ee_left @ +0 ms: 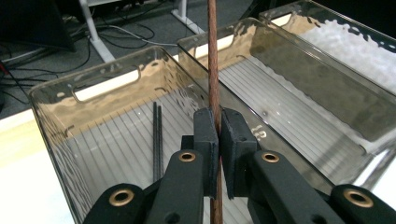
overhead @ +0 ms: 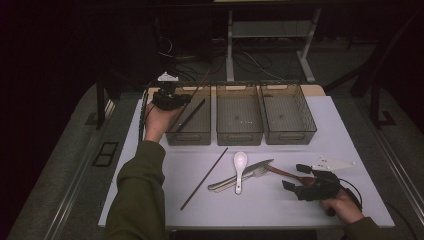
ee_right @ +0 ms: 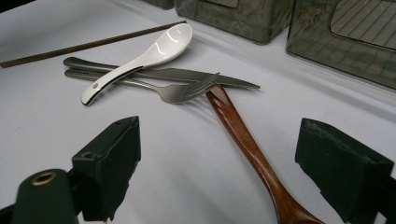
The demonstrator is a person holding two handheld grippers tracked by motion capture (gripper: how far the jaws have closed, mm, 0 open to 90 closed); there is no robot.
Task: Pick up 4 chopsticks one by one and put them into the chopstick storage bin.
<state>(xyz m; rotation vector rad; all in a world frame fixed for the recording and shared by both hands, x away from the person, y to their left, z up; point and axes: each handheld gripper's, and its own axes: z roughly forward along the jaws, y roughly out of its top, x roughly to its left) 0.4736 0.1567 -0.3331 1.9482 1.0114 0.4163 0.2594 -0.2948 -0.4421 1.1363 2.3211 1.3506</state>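
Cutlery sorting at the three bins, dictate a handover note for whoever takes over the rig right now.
Left gripper: shut on a thin brown wooden chopstick, held over the left clear plastic bin.
Right gripper: open, empty, jaws either side of the brown wooden spoon's handle on the white table.
Done: dark chopsticks lie in the left bin.
Left: release the held chopstick; still on the table are the other brown chopstick, white ceramic spoon, metal knife, metal fork and wooden spoon. Middle bin and right bin look empty.
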